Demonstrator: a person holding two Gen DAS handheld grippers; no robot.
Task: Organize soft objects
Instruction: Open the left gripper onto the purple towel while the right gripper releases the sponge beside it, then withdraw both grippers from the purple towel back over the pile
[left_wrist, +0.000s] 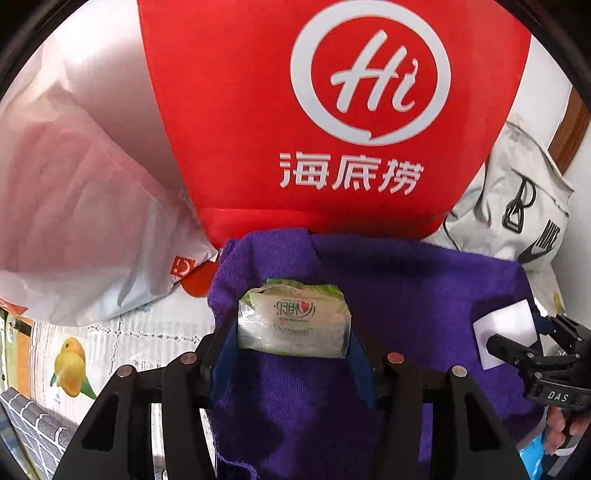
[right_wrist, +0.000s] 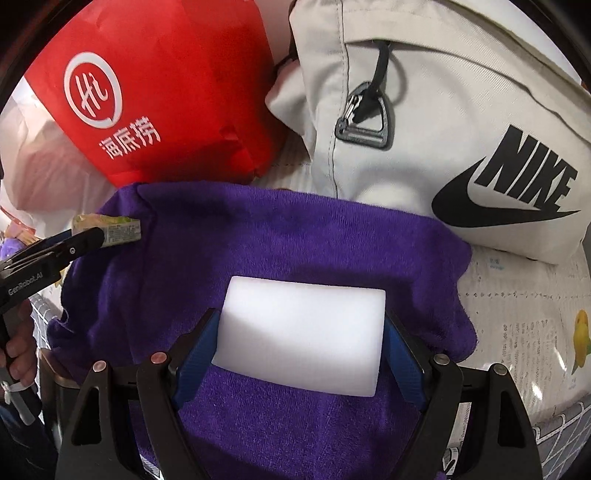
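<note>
Both loaded: left gripper (left_wrist: 293, 332) pinches tissue pack (left_wrist: 293, 321), right gripper (right_wrist: 301, 332) clamps white sponge (right_wrist: 301, 332) across its long axis; both over purple towel (right_wrist: 295, 229) (pack on its left part, sponge right)

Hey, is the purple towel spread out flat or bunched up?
Mostly spread flat: the towel lies open on the table, though its left edge is rumpled and turned up.
</note>
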